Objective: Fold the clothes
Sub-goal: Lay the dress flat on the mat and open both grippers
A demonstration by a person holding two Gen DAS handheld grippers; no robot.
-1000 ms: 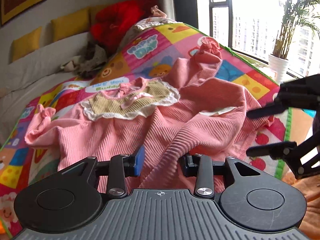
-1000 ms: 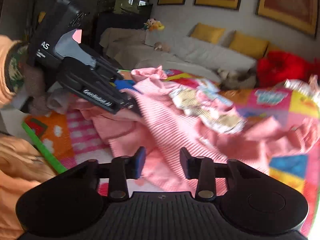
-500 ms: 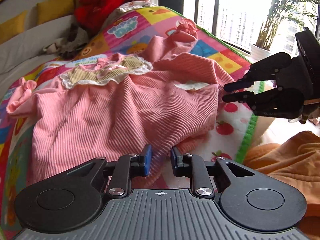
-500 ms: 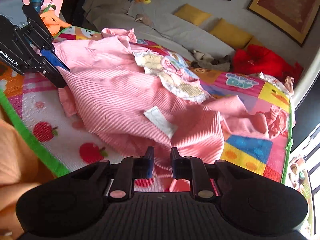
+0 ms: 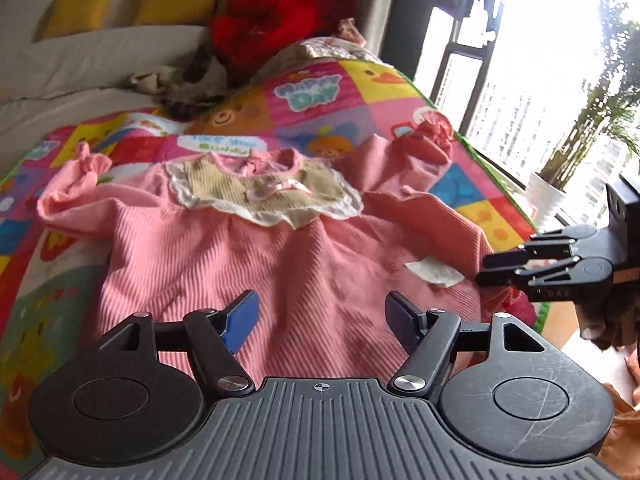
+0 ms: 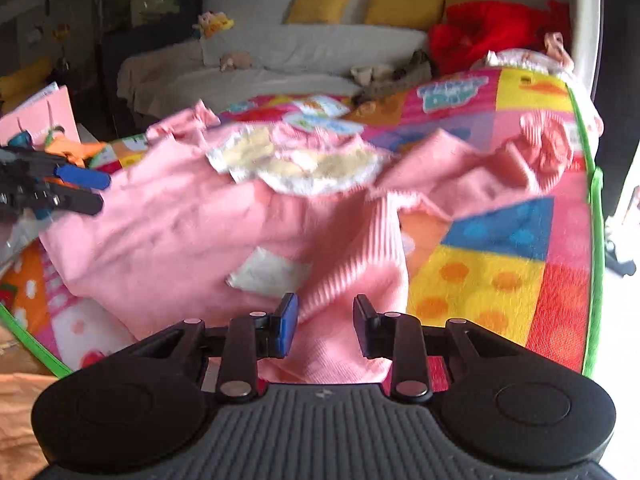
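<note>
Left wrist view, left to right. Patchwork play mat [image 5: 48,264], multicoloured with cartoon squares, spread flat and bordered in green. Pink ribbed knit child's dress [image 5: 280,264] with a cream lace-edged bib collar [image 5: 264,196], laid front-up on the mat, collar toward 12 o'clock, one sleeve out at 10 o'clock, the other at 1 o'clock. White care label [image 5: 434,272] showing on the dress at 3 o'clock. Left gripper [image 5: 322,316], at 6 o'clock over the hem, fingers spread wide, gripping nothing. Right gripper [image 5: 500,268], at 3 o'clock beside the dress edge, seen side-on.

Right wrist view, blurred. The left gripper [image 6: 86,190] at 9 o'clock beside the dress [image 6: 180,232]. The right gripper [image 6: 324,330], fingers parted, fabric between them untouched.
</note>
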